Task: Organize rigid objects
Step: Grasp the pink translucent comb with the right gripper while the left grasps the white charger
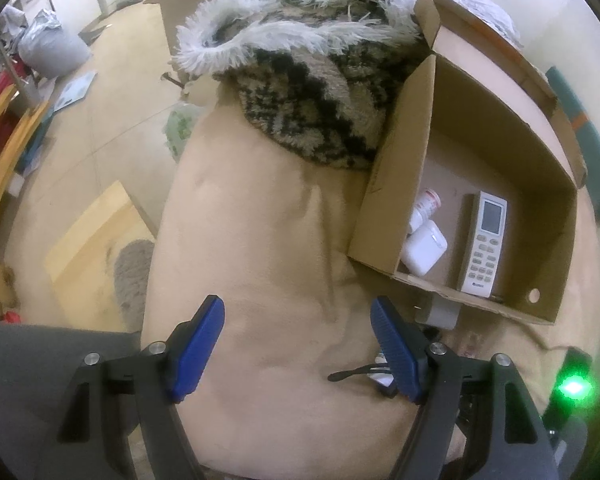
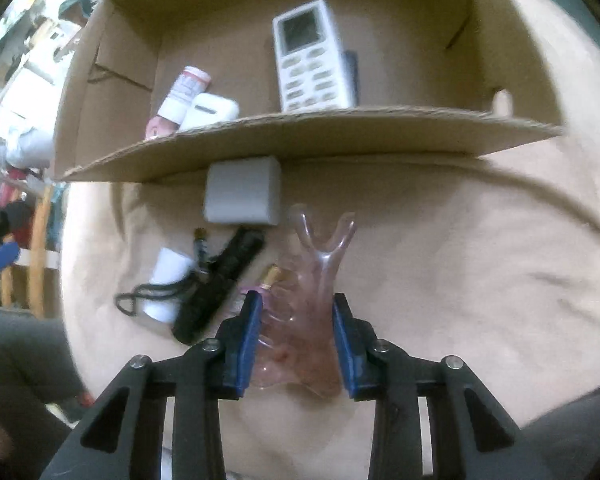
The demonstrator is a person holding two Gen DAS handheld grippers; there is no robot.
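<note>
We clamp the right gripper [image 2: 296,340] on the clear pink hair claw [image 2: 304,300] lying just outside the cardboard box [image 2: 300,136], ready for boxing; our left gripper [image 1: 298,350] hangs released, empty.

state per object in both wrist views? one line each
cardboard box: open, flaps up
remote: inside the box, face up
white case: inside the box, lid shut
pill bottle: inside the box, lying down
hair claw clip: between right gripper pads
flashlight: lying outside the box
left gripper: open, empty
</note>
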